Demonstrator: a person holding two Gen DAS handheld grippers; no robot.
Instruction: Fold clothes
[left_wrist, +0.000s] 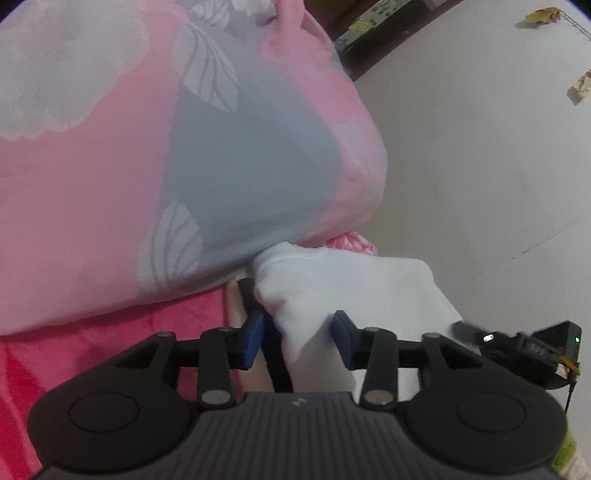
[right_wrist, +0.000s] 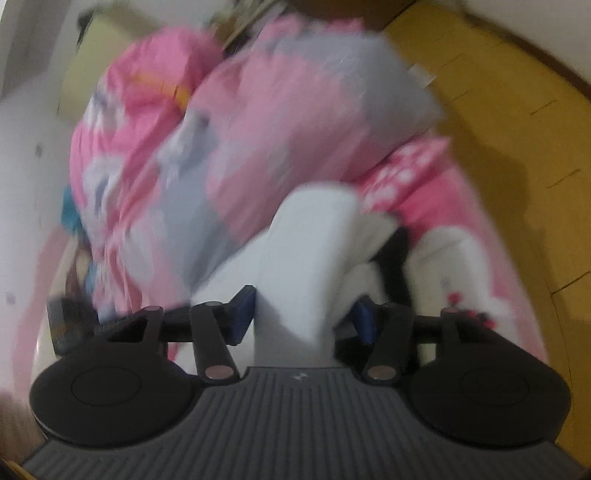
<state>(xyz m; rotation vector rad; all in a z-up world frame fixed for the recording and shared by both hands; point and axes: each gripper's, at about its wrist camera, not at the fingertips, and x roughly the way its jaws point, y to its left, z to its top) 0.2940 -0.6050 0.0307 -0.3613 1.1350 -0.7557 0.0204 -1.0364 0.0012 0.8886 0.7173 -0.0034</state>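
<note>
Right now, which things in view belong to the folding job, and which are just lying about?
Part of the job:
- white garment
- left gripper, open around it
- right gripper, open around it

Lying about:
- pink and grey floral quilt
- bright pink blanket underneath
- scraps on the floor
- yellow wooden floor

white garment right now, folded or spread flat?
Folded, not spread. The white garment sits as a compact bundle with doubled layers and a rounded fold edge, between the left gripper pads. How neat the fold is, cannot tell.
</note>
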